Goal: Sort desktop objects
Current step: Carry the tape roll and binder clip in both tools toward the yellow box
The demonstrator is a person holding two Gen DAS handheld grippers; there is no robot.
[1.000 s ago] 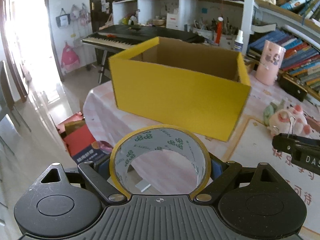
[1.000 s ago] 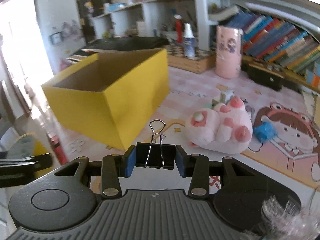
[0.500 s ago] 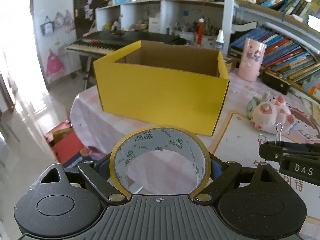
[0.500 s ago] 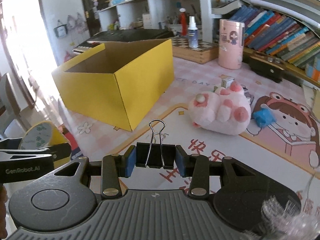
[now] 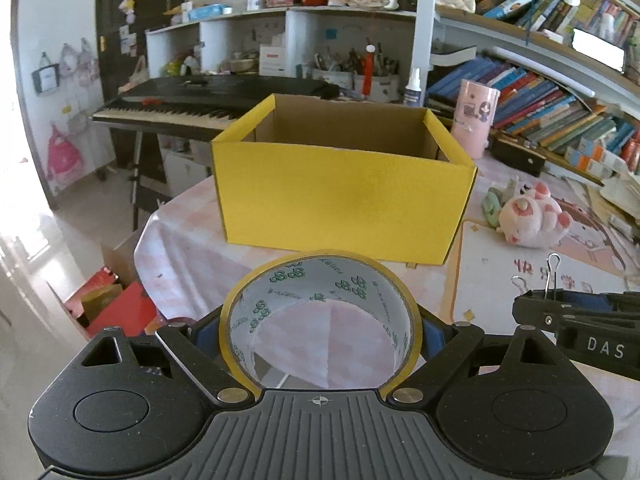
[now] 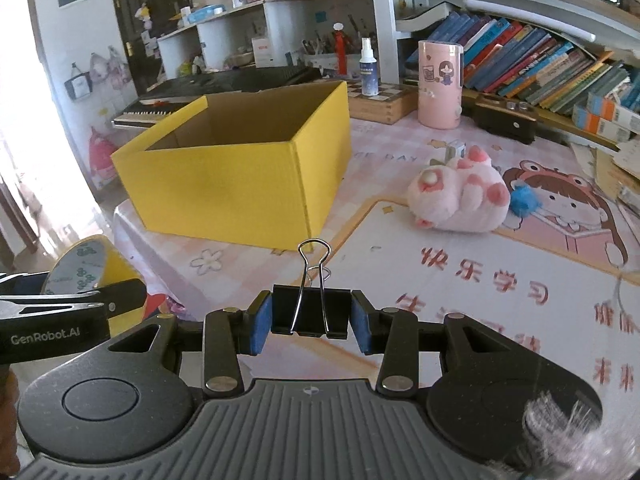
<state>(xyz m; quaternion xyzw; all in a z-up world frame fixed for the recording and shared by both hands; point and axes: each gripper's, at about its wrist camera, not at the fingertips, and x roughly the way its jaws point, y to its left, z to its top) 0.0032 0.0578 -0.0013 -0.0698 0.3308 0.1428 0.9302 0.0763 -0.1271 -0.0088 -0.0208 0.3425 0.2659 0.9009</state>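
- Holding a roll of yellow tape (image 5: 320,320) upright in my left gripper (image 5: 320,332), its blue pads pressed against the roll's outer sides, I face the open yellow box (image 5: 344,184) on the pink-checked worktop (image 5: 188,248).
- My right gripper (image 6: 312,316) is clamped on a black binder clip (image 6: 310,314), wire handles pointing forward; it hangs over the worktop, right of the box's near corner.
- Both items are in the air, short of the box, whose visible interior looks empty.
- Risk one: the tape is round and smooth, pinched only across its width. I judge that a tilt or a slackened squeeze could let it roll out and drop off the worktop edge just below, toward the floor clutter (image 5: 116,304).
- Risk two: the two grippers sit near each other, so reaching for the opening together could make them collide.
- Risk three: coming in low could catch the box's near wall and shove the light cardboard toward the pink plush toy (image 6: 460,196).
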